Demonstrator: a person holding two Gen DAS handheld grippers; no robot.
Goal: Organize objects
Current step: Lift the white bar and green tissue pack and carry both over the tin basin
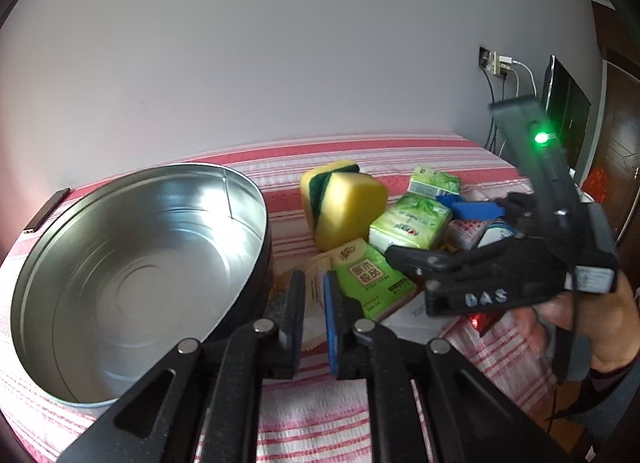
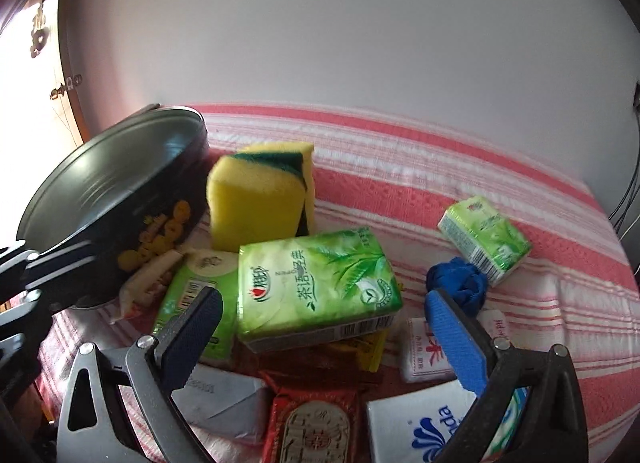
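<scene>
A round metal tin (image 1: 240, 179) (image 2: 120, 143) stands on the striped cloth at the left. Beside it are a yellow sponge (image 1: 344, 203) (image 2: 260, 199) with a green layer, a large green tissue pack (image 1: 408, 219) (image 2: 316, 283), a flat green pack (image 1: 368, 279) (image 2: 192, 287) and a small green pack (image 1: 434, 181) (image 2: 484, 239). My left gripper (image 1: 314, 303) is shut beside the tin's wall. A beige packet (image 2: 148, 279) shows in its narrow gap; whether it is pinched I cannot tell. My right gripper (image 2: 324, 335) (image 1: 444, 235) is open, with the large green pack just ahead of its pads, untouched.
Near the right gripper lie a blue cloth bundle (image 2: 456, 283), white packets (image 2: 424, 351), a white and blue tissue pack (image 2: 420, 435), a red packet (image 2: 316, 423) and a grey one (image 2: 224, 403). A wall socket with cables (image 1: 496, 63) is at the far right. A hand (image 1: 560, 323) holds the right gripper.
</scene>
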